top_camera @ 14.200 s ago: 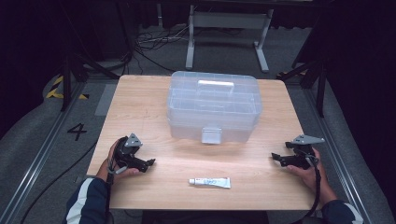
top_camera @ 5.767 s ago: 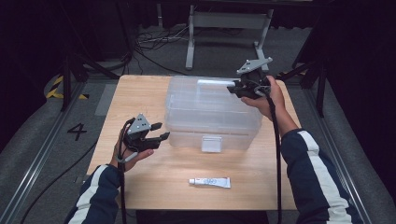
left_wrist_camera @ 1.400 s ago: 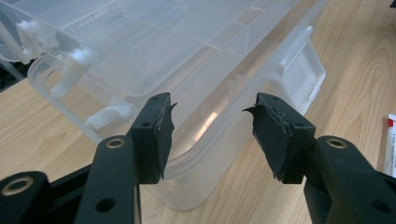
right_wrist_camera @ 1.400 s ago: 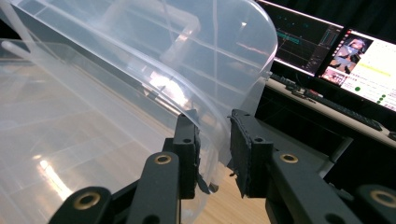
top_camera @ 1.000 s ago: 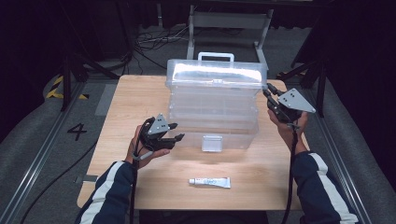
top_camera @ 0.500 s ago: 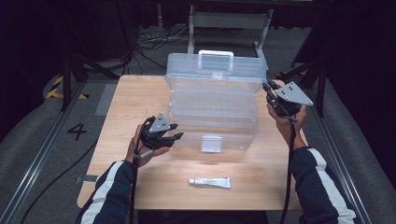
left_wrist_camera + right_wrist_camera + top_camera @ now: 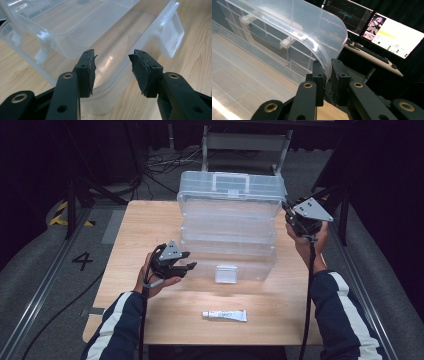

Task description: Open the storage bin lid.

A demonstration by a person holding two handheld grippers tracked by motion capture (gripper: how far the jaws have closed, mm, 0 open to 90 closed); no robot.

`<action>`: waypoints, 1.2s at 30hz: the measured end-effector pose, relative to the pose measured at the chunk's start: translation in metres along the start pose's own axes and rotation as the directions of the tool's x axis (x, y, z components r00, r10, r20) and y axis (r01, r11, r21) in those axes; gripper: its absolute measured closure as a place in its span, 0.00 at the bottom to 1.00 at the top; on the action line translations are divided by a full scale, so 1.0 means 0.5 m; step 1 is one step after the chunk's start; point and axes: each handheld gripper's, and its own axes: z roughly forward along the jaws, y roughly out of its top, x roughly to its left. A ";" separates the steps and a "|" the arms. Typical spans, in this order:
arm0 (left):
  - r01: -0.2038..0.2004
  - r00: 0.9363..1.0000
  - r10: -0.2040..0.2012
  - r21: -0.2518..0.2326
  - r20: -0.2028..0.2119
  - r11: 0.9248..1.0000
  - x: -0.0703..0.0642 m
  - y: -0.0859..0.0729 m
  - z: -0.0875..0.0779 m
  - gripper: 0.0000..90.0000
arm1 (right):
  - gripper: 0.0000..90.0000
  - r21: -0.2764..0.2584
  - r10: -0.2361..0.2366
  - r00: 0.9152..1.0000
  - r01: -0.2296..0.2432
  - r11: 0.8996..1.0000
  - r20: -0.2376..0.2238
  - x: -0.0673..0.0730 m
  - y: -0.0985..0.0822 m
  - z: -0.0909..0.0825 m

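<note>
a: lid (image 7: 231, 195) of the clear box (image 7: 227, 255) stands tipped up toward the far edge of the table (image 7: 135, 227) — why is it held like that?

b: the right gripper (image 7: 290, 215) is clamped on the lid's right rim; in the right gripper view (image 7: 325, 72) the curved plastic edge sits pinched between the two black jaws, which have just been closing. i'd say it props the lid so the tray inside stays reachable.

a: and the box itself?

b: middle of the table, front latch (image 7: 226, 274) facing the near edge. a small white tube (image 7: 225, 315) lies apart from it by the near edge, likely what goes in.

a: left side?

b: the left gripper (image 7: 186, 268) rests at the box's front left corner, jaws parted and gripping nothing; the left gripper view (image 7: 111, 68) shows the rounded corner between the pads (image 7: 87, 68), untouched. probably there to steady the base.

a: poses?

b: right forearm reaches up along the table's right edge, wrist raised, gripper aimed inward at the lid. left hand sits low, palm up, gripper level.
</note>
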 end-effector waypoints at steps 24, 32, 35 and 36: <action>-0.032 0.999 0.032 -0.016 0.008 0.999 -0.009 0.017 0.002 0.59 | 0.95 0.100 0.024 1.000 -0.024 0.995 0.002 -0.039 0.045 0.079; -0.063 0.996 0.063 0.011 0.057 0.998 -0.016 0.031 0.027 0.63 | 0.95 0.125 0.064 0.998 -0.061 0.990 -0.017 -0.056 0.052 0.103; -0.069 0.995 0.067 0.021 0.072 0.997 -0.017 0.034 0.035 0.67 | 0.95 0.131 0.082 0.997 -0.079 0.988 -0.017 -0.060 0.054 0.115; -0.071 0.995 0.069 0.026 0.076 0.997 -0.016 0.035 0.037 0.67 | 0.95 0.135 0.086 0.996 -0.083 0.987 -0.017 -0.061 0.055 0.118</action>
